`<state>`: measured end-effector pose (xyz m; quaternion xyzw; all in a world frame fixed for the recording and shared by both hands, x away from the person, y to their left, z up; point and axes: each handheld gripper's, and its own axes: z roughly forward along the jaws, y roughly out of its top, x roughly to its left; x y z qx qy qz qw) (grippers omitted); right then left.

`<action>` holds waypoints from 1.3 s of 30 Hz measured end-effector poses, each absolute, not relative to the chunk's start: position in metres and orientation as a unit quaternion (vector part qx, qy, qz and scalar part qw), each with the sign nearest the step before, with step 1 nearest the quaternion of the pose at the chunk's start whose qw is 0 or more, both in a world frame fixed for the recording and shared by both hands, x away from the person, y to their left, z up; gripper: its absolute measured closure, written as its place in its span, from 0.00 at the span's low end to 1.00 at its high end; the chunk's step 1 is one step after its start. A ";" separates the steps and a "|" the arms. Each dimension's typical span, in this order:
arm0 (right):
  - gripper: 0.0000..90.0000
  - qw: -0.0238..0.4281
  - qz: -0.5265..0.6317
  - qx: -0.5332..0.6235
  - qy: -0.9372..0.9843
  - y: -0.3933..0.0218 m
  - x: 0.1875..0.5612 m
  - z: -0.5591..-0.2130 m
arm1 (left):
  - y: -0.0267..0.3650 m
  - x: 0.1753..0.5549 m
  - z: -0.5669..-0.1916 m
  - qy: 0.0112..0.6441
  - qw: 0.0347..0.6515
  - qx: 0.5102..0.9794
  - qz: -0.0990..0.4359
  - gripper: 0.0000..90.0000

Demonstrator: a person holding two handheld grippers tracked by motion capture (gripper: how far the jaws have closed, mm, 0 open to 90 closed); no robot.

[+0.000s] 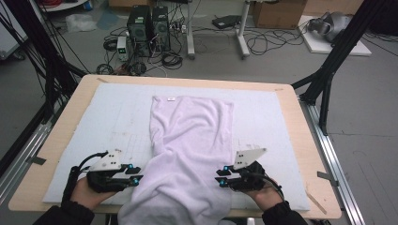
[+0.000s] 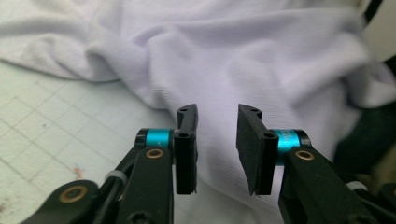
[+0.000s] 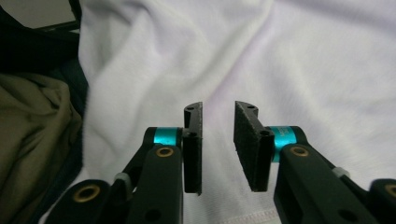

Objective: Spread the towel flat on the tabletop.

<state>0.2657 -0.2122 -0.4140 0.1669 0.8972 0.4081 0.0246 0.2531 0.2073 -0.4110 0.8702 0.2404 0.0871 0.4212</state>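
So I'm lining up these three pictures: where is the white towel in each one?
High view: white towel at table centre, draping over the near edge.
Left gripper view: it spreads beyond the open jaws, across the top and right.
Right gripper view: it lies behind the open jaws.
Shared landmark: the towel itself.

The left gripper (image 1: 135, 175) and the right gripper (image 1: 222, 177) are lying low and level, facing inward toward each other. Each is showing a clear gap between its jaws, gripping nothing. A hand (image 1: 89, 192) is holding the left, another hand (image 1: 265, 196) the right.
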 end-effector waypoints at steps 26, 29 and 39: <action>0.98 0.030 0.367 0.178 0.912 -0.219 0.275 -0.434 | 0.153 0.266 -0.426 0.206 0.425 0.881 0.008 0.90; 0.98 0.030 0.365 0.178 0.913 -0.223 0.275 -0.433 | 0.165 0.268 -0.420 0.216 0.433 0.875 0.020 0.87; 0.99 0.033 0.362 0.195 0.911 -0.240 0.273 -0.435 | 0.197 0.285 -0.422 0.259 0.432 0.862 0.051 0.88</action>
